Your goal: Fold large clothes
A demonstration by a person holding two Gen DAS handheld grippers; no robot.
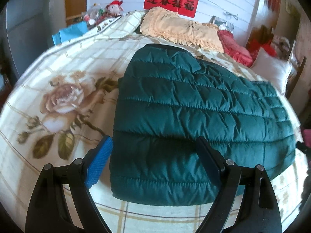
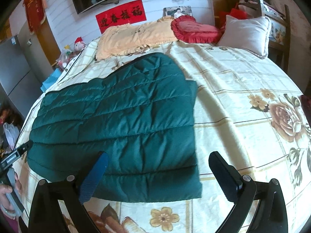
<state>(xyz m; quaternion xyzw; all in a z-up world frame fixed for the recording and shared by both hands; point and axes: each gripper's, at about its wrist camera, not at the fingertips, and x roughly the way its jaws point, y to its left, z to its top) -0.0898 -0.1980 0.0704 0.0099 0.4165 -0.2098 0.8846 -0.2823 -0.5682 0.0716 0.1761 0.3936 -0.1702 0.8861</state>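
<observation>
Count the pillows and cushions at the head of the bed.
3. A peach frilled pillow lies on the left, a red heart-shaped cushion sits beside it in the middle, and a white pillow leans at the right corner. More may be hidden behind them.

To your right of the green quilted jacket (image 2: 124,120), the floral bedspread (image 2: 243,101) lies bare: free passage. At the headboard end, a peach pillow (image 2: 136,36), red cushion (image 2: 194,29) and white pillow (image 2: 246,33) block access.
</observation>
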